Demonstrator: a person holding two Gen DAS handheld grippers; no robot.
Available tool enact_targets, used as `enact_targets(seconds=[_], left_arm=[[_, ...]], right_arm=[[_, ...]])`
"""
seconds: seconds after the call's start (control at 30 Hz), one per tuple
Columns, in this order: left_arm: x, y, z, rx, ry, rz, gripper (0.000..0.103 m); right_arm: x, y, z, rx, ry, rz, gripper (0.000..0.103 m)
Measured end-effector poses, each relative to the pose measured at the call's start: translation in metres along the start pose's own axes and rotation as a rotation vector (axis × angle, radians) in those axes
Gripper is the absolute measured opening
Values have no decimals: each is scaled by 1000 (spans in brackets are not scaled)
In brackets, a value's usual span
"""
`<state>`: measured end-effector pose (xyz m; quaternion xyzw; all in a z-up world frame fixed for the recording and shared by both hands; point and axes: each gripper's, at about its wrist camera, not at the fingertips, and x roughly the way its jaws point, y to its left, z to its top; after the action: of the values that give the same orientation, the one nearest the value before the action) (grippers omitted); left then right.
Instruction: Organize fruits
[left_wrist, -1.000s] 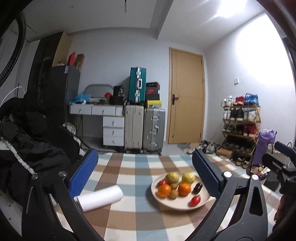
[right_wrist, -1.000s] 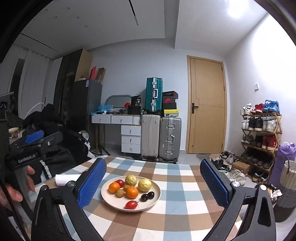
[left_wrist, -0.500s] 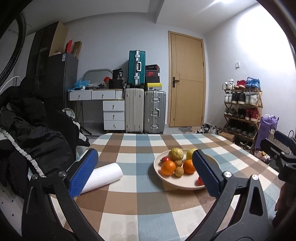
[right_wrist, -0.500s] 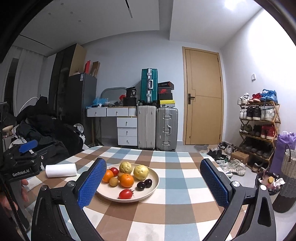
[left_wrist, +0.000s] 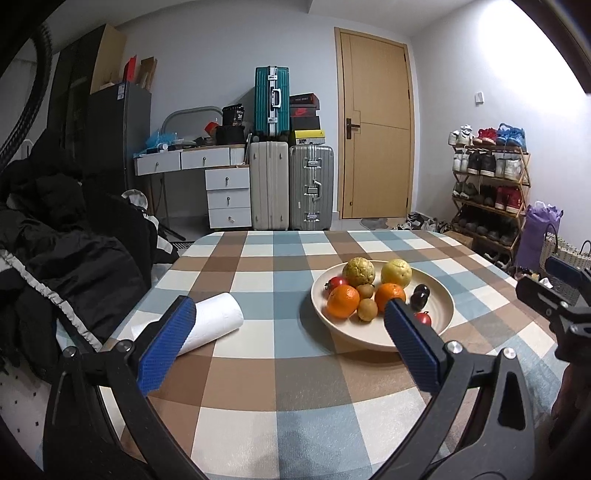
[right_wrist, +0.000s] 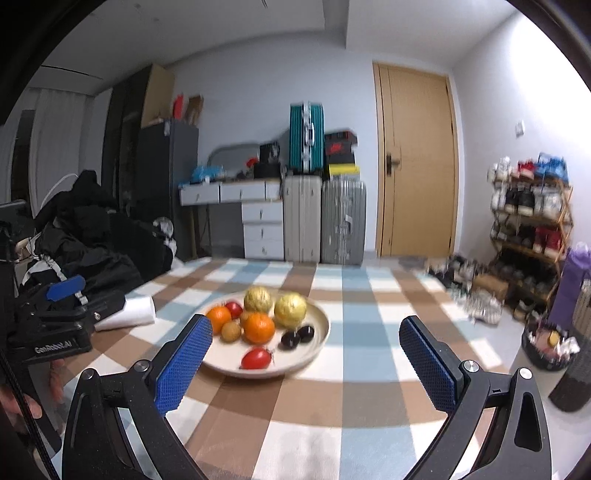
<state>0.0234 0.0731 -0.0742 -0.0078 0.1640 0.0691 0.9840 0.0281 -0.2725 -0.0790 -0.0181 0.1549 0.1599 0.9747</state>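
Both claws, left claw (left_wrist: 288, 328) and right claw (right_wrist: 304, 350), gape empty before plate (left_wrist: 439, 314) of fruit (left_wrist: 343, 301).

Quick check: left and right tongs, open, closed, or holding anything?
Left tongs: open, holding nothing.
Right tongs: open, holding nothing.

Ahead of my grippers, a matt cream plate (left_wrist: 441, 295) is sitting on soft checked cloth (left_wrist: 258, 369); my finger pads (right_wrist: 183, 365) are showing rough blue rubber.
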Motion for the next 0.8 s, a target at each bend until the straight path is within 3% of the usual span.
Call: enact_targets(seconds=[0.2, 0.33, 0.53, 0.8], left_arm=[[7, -4, 2, 14, 34, 42, 102], [15, -7, 2, 30, 70, 18, 102], [3, -6, 0, 30, 3, 8, 102], [-2, -2, 1, 9, -4, -6, 102]], right_arm=[[3, 0, -1, 0, 11, -5, 103], [4, 0, -2, 2, 17, -3, 103], [0, -1, 0, 0, 12, -1, 103], [0, -1, 0, -1, 13, -1, 103]])
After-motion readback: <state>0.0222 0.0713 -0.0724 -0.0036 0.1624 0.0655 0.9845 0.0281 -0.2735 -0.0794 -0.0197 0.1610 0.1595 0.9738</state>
